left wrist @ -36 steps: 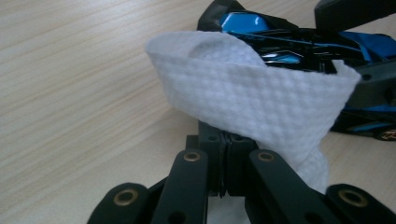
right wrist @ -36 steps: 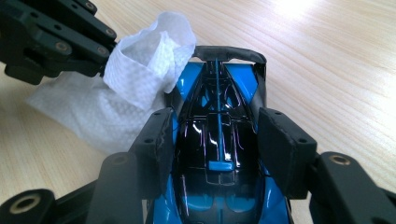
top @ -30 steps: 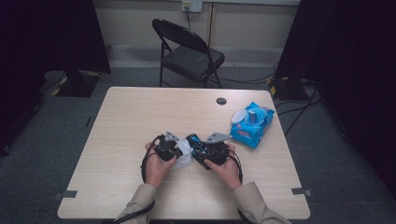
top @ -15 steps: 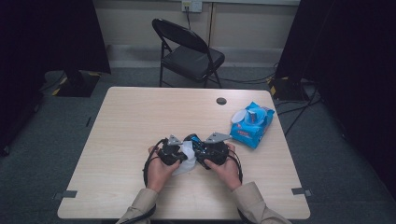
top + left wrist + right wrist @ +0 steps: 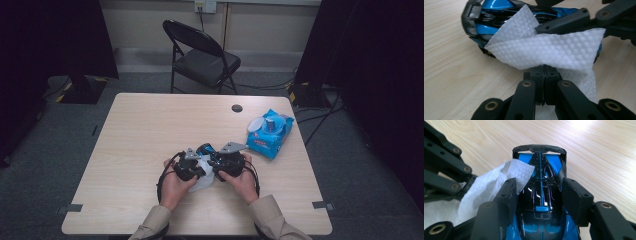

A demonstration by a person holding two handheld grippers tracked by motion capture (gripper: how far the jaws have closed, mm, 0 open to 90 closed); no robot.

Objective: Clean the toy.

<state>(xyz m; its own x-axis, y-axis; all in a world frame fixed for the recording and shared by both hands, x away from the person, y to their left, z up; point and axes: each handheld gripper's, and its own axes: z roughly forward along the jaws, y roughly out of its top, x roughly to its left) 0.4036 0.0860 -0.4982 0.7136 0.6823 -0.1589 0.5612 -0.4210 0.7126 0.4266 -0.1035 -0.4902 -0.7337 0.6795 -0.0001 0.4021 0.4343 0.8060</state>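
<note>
Table [image 5: 140, 150] of pale wood grain fills the middle of the high view, with a dark round grommet [image 5: 237, 108] near its far edge and a blue packet of wipes [image 5: 270, 132] at the right, its flap lifted. Behind it, at top centre, a black folding chair [image 5: 202, 55] stands on grey carpet before a pale wall; dark curtains close off the upper left and upper right, and cables trail over the floor at right.

Low in the centre of the table the two hands meet. The right gripper [image 5: 539, 195] clamps a blue and black toy car [image 5: 540, 195] by its sides, the car resting on the wood with its dark spoiler pointing up the frame. The left gripper [image 5: 543, 73] has its jaws pressed tight on a white wipe [image 5: 544, 51], which drapes over the car [image 5: 496, 15] at the upper centre of the left gripper view.
</note>
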